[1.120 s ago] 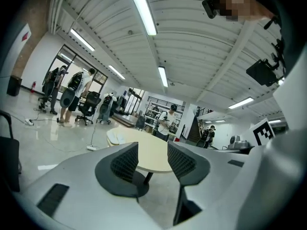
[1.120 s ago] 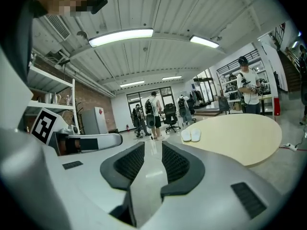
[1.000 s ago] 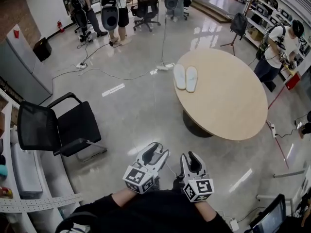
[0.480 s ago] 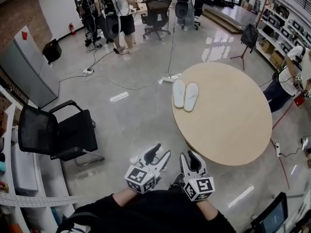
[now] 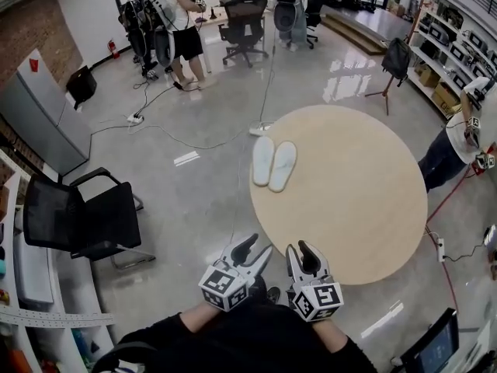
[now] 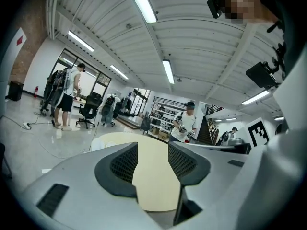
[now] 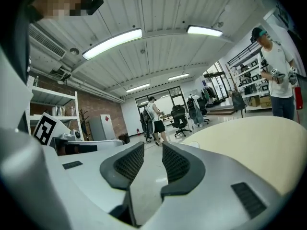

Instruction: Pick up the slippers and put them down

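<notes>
We are holding both tools low in front of us, side by side and pointing ahead, close to the near edge of the round, light wooden bench [image 5: 365, 231]. The left tool [image 5: 254, 249] is hanging over the glossy floor [image 5: 194, 200] just beside the bench's near-left rim. Its jaws are standing partly apart, and in the left gripper view only the pale bench top is showing through the gap, so it is gripping nothing. The right tool [image 5: 300, 248] is sitting at the bench's near rim. Its jaws are likewise standing a moderate way apart, with only floor and the distant room showing between the ribbed pads, so it is empty too. The slippers [image 5: 273, 163], a pale pair, are lying side by side and touching on the far-left part of the bench, close to its rim and well apart from both tools. To our left a black office chair [image 5: 81, 220] is standing on the floor near white shelving [image 5: 31, 286]. Cables [image 5: 186, 142] are trailing across the floor beyond the bench. Several people [image 5: 175, 22] are standing at the far end of the room, and another person [image 5: 462, 142] is standing just past the bench's right side.
</notes>
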Demonstrator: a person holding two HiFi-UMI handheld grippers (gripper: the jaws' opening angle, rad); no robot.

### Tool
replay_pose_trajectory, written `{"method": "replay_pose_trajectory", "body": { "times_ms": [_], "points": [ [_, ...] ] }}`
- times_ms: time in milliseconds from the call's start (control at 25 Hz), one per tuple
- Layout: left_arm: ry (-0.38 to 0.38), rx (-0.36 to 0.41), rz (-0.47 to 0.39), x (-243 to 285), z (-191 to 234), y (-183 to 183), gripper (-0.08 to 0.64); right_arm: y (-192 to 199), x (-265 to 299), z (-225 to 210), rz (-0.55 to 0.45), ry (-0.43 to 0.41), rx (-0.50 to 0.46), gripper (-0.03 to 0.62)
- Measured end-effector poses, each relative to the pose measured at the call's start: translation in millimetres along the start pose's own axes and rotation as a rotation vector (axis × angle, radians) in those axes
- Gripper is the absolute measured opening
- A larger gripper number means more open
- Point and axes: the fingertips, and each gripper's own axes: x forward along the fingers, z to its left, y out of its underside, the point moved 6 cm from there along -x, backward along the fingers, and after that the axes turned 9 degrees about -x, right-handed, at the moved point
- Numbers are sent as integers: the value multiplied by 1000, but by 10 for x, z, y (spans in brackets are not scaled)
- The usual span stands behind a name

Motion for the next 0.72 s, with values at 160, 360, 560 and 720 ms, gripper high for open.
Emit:
{"method": "replay_pose_trajectory", "body": {
  "times_ms": [160,360,560,720],
  "points": [
    [-16,13,14,74,-15,-24,190,16,115,-44,-2,-59,35,109],
    [-37,13,13,232,110,-59,190,16,296,-160,-15,-85,48,109],
    [-12,14,-1,399,130,-172,190,-62,396,-288,-22,-61,42,109],
    [5,0,17,516,293,-272,190,-123,610,-354,-13,-36,45,108]
  ]
}}
